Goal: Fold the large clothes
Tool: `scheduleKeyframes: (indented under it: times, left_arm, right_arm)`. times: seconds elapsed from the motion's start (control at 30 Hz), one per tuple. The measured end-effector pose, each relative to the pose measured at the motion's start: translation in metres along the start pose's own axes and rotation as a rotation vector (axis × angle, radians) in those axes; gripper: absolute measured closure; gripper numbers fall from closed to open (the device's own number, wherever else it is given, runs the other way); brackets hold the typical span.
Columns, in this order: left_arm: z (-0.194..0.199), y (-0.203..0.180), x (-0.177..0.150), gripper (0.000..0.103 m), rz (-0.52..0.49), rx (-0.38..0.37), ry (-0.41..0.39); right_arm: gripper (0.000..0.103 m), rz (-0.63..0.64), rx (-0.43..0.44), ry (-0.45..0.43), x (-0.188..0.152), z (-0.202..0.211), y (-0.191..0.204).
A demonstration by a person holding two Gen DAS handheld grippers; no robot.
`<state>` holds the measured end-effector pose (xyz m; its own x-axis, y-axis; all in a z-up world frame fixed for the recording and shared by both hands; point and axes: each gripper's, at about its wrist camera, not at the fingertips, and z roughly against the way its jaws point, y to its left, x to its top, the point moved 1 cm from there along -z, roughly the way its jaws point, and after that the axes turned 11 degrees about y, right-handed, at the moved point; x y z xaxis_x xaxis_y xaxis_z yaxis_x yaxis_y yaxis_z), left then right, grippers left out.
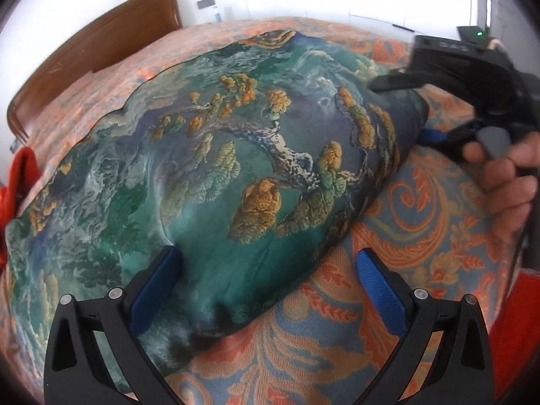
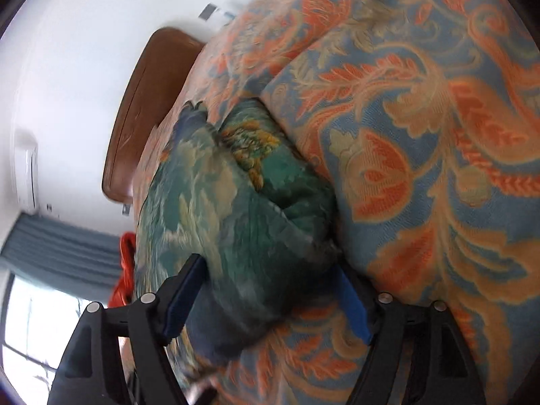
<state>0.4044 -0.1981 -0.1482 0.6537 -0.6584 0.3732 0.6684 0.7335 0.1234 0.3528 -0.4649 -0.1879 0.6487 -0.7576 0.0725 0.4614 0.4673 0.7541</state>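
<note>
Green garment spread on the bed, both grippers at its near edge

We see the printed green garment [image 1: 209,155] lying on the patterned bedspread [image 1: 422,236]; our left gripper [image 1: 266,290] stands wide over its hem, pads not pressing, and our right gripper [image 2: 270,300] straddles a bunched end, jaws apart. It looks soft, light and slippery (satin-like?), so we'd pinch the corners. No containers are in sight.

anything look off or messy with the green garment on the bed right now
Mostly tidy: the green garment lies folded on the bedspread. Its near corner at the left gripper is bunched and dark rather than flat, and a red cloth sits crumpled at its far edge.
</note>
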Motion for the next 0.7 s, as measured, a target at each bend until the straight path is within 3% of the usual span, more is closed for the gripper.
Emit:
scheduleKeyframes:
  times: [0.07, 0.1, 0.2, 0.33, 0.5, 0.63, 0.7]
  left_arm:
    - [0.011, 0.006, -0.001, 0.001, 0.022, -0.031, 0.0]
    - [0.022, 0.009, 0.0, 0.002, 0.038, -0.055, -0.005]
    - [0.065, 0.031, 0.009, 0.002, 0.108, -0.132, -0.053]
    - [0.113, 0.059, 0.045, 0.002, 0.179, -0.227, -0.102]
    - [0.135, 0.06, 0.093, 0.002, 0.16, -0.369, -0.052]
    - [0.148, 0.061, 0.116, 0.002, 0.132, -0.371, -0.019]
    - [0.15, 0.066, 0.121, 0.002, 0.128, -0.32, -0.002]
  right_arm:
    - [0.031, -0.005, 0.018, -0.025, 0.003, -0.005, 0.003]
    - [0.051, 0.008, 0.01, -0.032, 0.004, -0.006, 0.006]
    - [0.07, 0.103, -0.007, -0.08, -0.002, 0.006, 0.02]
    - [0.073, 0.388, -0.105, -0.166, -0.029, 0.032, 0.071]
    - [0.073, 0.784, -0.186, -0.277, -0.092, 0.055, 0.151]
    - [0.073, 1.009, -0.22, -0.31, -0.134, 0.049, 0.193]
    - [0.073, 1.131, -0.248, -0.326, -0.162, 0.045, 0.207]
